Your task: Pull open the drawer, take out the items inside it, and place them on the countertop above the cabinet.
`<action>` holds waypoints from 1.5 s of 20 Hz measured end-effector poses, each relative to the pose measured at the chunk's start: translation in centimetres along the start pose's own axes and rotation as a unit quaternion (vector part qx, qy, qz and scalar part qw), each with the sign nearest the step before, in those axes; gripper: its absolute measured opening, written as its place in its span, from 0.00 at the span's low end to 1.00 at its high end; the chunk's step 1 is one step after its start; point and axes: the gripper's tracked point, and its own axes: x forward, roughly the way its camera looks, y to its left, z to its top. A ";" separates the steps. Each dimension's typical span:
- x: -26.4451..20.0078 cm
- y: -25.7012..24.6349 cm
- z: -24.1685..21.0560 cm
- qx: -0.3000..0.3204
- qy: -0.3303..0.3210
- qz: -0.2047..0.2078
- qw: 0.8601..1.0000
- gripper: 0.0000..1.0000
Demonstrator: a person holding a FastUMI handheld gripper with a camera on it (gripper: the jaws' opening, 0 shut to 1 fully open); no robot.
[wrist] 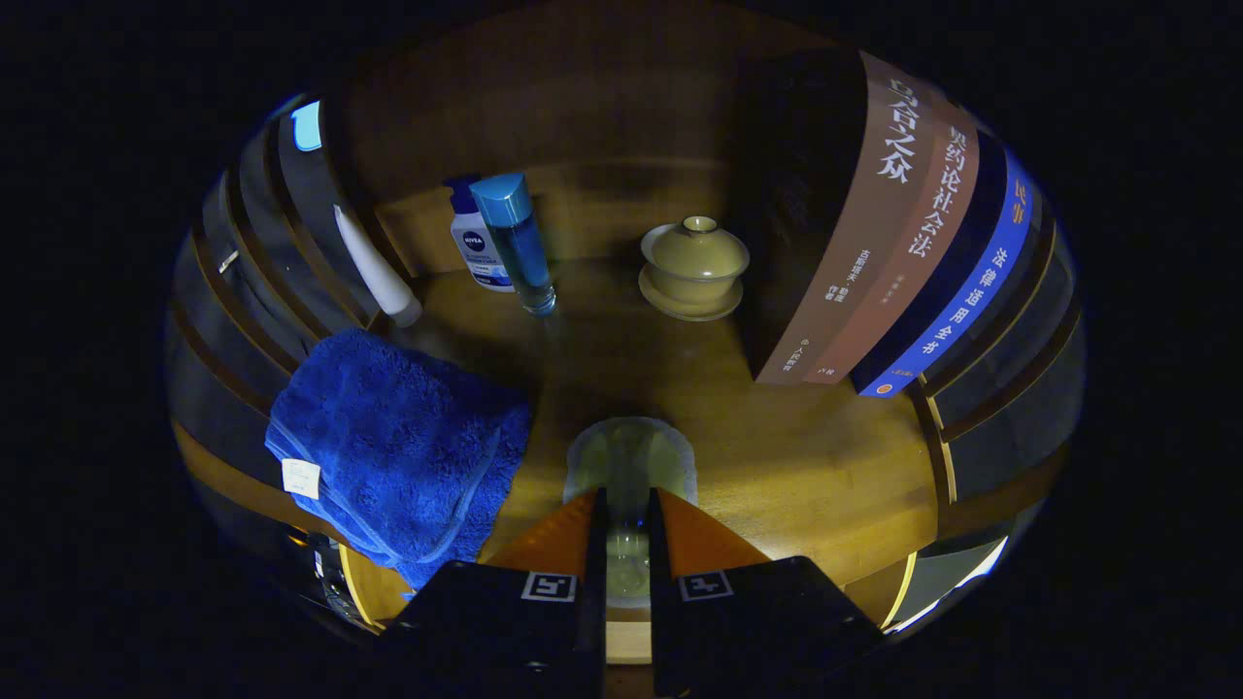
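Three books (pixel 874 223) are standing on the wooden countertop (pixel 806 466), right of the lidded cup (pixel 694 264); a blue towel (pixel 398 447) is lying left of it. Short of that cup, the gripper (pixel 626 497) is pinching a clear glass (pixel 631 449) narrowly, its long axis running along the fingers, far end toward the wood. It wants lowering straight and releasing only once seated; contact I cannot tell.

- Gripper (pixel 627 529) pointed forward and down over the countertop (pixel 806 456).
- Fingers (pixel 594 544) ran close together and near parallel, narrow gap between them.
- A clear glass item (pixel 629 466) sat in that gap; both fingers appeared pressed on its sides.
- Square marker tags faced up on both finger bases.
- Holder's hand and wrist: couldn't tell pose from this view.
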 end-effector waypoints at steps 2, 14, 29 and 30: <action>0.2 0.2 -0.2 0.005 0.001 0.006 1.000 0.41; -5.1 0.2 0.4 0.008 -0.098 0.028 0.995 0.99; -26.9 1.4 -7.1 -0.005 -0.485 0.081 0.871 0.99; -27.3 1.6 -8.3 -0.012 -0.504 0.080 0.860 0.98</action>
